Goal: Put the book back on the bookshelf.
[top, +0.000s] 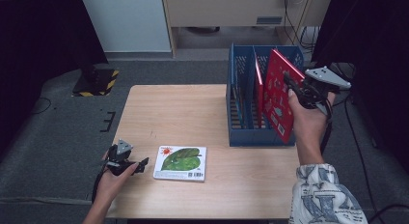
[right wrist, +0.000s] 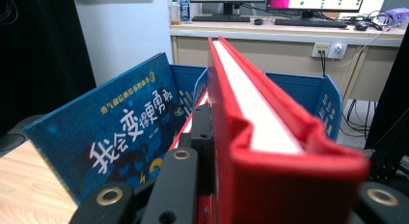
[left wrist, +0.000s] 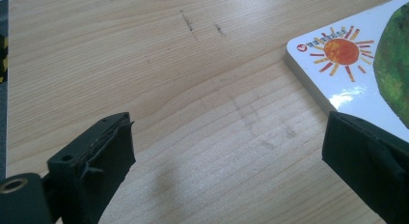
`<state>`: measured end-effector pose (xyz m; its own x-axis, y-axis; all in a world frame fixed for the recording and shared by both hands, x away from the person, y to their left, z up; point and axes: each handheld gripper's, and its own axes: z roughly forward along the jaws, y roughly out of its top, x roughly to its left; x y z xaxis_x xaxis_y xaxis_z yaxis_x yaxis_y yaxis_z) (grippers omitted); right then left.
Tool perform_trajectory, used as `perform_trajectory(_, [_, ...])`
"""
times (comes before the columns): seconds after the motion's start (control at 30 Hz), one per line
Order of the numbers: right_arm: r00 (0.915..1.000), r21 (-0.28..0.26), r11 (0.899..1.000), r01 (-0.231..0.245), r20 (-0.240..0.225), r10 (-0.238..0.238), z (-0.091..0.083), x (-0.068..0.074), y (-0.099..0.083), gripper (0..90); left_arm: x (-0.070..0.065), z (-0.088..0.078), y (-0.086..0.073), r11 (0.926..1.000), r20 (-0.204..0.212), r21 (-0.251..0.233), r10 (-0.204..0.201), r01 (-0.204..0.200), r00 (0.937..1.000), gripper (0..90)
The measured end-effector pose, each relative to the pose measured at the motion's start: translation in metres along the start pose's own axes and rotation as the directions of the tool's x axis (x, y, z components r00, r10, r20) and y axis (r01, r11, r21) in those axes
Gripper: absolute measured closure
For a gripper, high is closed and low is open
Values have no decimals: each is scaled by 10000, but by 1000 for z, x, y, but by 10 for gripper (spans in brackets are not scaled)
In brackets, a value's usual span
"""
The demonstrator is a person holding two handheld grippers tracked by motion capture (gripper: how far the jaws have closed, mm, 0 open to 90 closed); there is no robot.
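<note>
Two jaws of right gripper (top: 295, 91) clamped on red hardcover book (top: 279, 93), spine edge between pads. Book held tilted above rightmost slot of blue file rack (top: 241, 132), another red book (top: 259, 91) just beside. Blue picture book (right wrist: 120, 127) leans in rack. Left gripper (top: 140, 165) jaws wide apart, nothing between, resting on wooden table (top: 193, 108). Leaf-cover board book (top: 181, 162) flat just beside left gripper.
</note>
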<state>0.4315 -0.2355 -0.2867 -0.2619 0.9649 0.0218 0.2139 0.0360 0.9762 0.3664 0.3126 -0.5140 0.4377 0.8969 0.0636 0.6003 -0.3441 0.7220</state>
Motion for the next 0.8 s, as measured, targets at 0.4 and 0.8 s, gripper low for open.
perform_trajectory(0.4, [9996, 51, 9999, 152, 229, -153, 37, -2, 11, 797, 2, -2, 0, 9998, -48, -85, -185, 184, 9998, 34])
perform_trajectory(0.8, [9986, -105, 9999, 38, 526, -33, 62, -6, 11, 797, 1, -2, 0, 9999, -94, -46, -97, 97, 9999, 35])
